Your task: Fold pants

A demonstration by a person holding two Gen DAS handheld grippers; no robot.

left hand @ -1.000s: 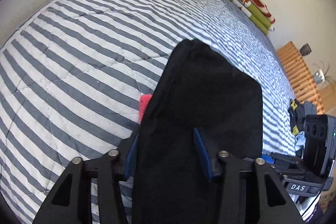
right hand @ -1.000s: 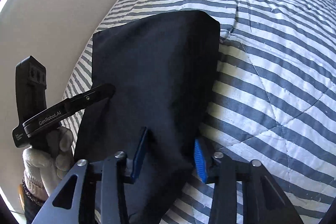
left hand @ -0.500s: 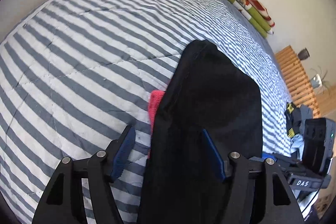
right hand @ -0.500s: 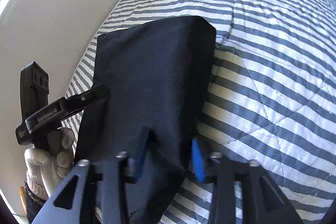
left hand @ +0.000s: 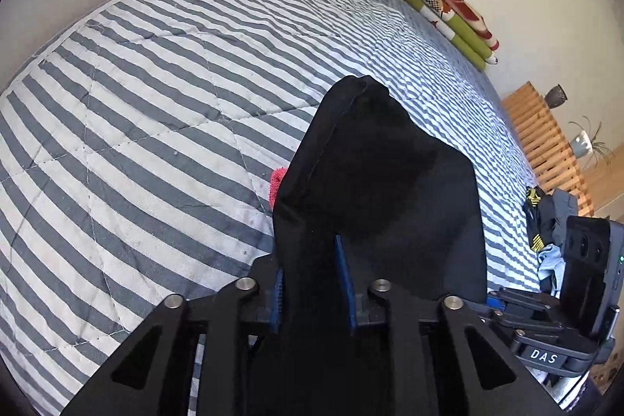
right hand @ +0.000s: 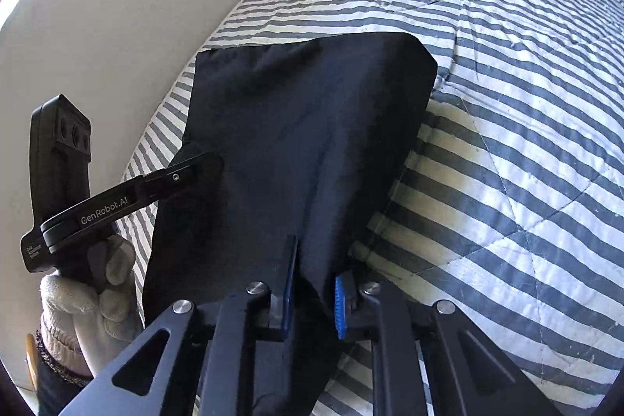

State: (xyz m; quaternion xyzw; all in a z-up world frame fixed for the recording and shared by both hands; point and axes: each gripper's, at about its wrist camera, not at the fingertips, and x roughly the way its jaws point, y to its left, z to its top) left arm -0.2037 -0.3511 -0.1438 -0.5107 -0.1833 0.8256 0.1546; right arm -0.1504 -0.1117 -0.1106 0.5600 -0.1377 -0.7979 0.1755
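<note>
In the left wrist view, the left gripper (left hand: 312, 283) is at the lower middle of the frame. Its jaws have just been closing, and the blue pads (left hand: 344, 279) now pinch a bunch of the black pants (left hand: 382, 182). The pants lie as a folded dark block on the striped bed (left hand: 156, 104), running from the gripper up to the middle of the frame. A small red thing (left hand: 277, 182) shows from under their left edge; what it is I cannot tell. At the lower right stands the right gripper's body, and the letters "DAS" (left hand: 543, 356) can be read on it. At the upper right, green and red bedding (left hand: 440, 2) lies against the wall.

In the right wrist view, the right gripper (right hand: 314, 283) is at the lower middle. Its jaws have also just been closing and stand narrow, with the near right corner of the pants (right hand: 296, 151) gripped between the pads. The left gripper (right hand: 195, 170) comes in from the left and bites the left edge of the cloth. On its arm I read "GenRobot.AI" (right hand: 104, 211); a second small label near its end is too small to read. A gloved hand (right hand: 84, 293) holds it at the lower left.

I judge that both near corners are now taken for a further fold. The next move calls for lifting both corners together, at the same height, and carrying them over to the far edge at the top, so that the layers do not slip apart.
</note>
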